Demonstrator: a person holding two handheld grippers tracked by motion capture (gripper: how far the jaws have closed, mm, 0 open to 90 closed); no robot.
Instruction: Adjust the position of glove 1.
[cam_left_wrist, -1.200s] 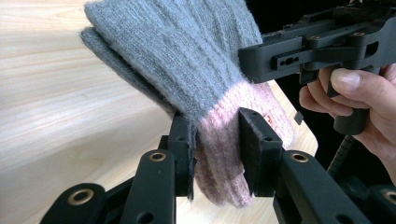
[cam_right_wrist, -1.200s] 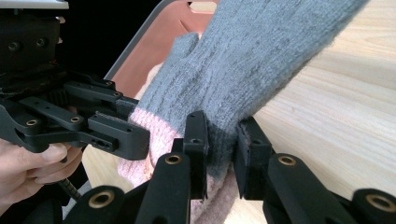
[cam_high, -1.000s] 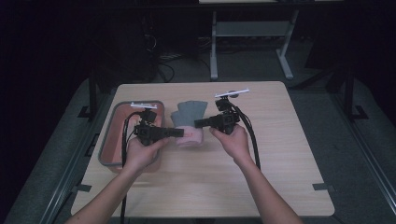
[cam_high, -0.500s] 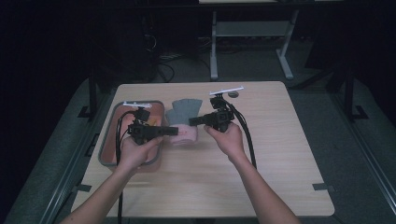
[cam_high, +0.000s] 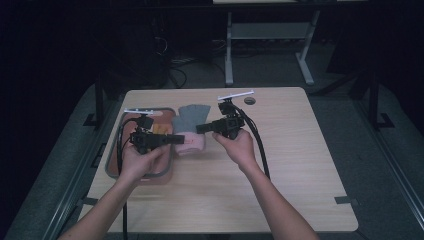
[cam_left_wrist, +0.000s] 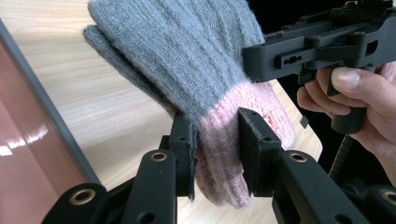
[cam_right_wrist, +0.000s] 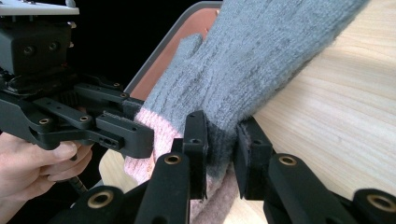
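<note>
A grey knitted glove (cam_high: 192, 116) with a pink cuff (cam_high: 193, 144) lies on the wooden table (cam_high: 300, 165), just right of the tray. My left gripper (cam_high: 181, 138) comes in from the left and is shut on the pink cuff (cam_left_wrist: 219, 154). From the right, my right gripper (cam_high: 200, 128) is shut on the glove where grey meets pink (cam_right_wrist: 219, 140). The two grippers face each other, tips close together. The glove's grey fingers (cam_right_wrist: 261, 56) stretch away toward the far side of the table.
A reddish-brown tray with a grey rim (cam_high: 111, 167) sits at the table's left under my left hand, with something tan inside (cam_high: 159, 129). A round cable hole (cam_high: 248, 100) marks the far edge. Bare wood lies to the right and near side.
Both hands have edged slightly left with the glove. Both grips look the same as before.
</note>
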